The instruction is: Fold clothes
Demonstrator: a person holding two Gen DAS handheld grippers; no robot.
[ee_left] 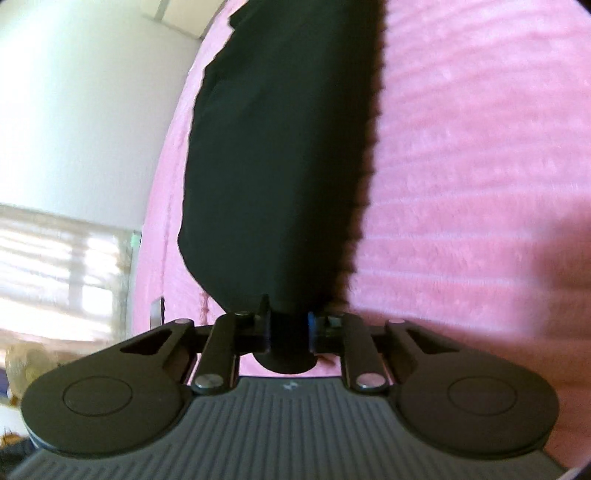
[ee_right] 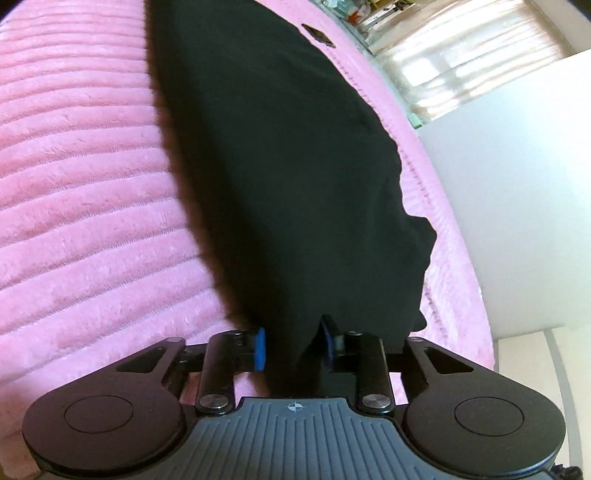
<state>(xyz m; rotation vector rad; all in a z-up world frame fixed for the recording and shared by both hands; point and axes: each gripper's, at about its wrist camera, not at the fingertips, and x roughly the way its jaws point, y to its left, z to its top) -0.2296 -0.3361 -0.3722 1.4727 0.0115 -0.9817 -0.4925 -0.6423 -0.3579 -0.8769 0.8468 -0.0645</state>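
Observation:
A black garment (ee_left: 280, 155) hangs stretched away from me over a pink ribbed blanket (ee_left: 461, 166). My left gripper (ee_left: 288, 325) is shut on one bunched end of it, and the cloth fills the gap between the fingers. In the right wrist view the same black garment (ee_right: 288, 177) runs up from my right gripper (ee_right: 295, 343), which is shut on another bunched part; a blue pad (ee_right: 260, 349) shows beside the cloth. The garment casts a dark shadow on the blanket, so it is lifted above it near both grippers.
The pink blanket (ee_right: 81, 192) covers a bed whose edge (ee_right: 443, 229) runs along the garment's outer side. Beyond it are a white wall (ee_left: 81, 110) and a bright curtained window (ee_right: 454, 62). A small dark flat object (ee_right: 317, 35) lies on the blanket far off.

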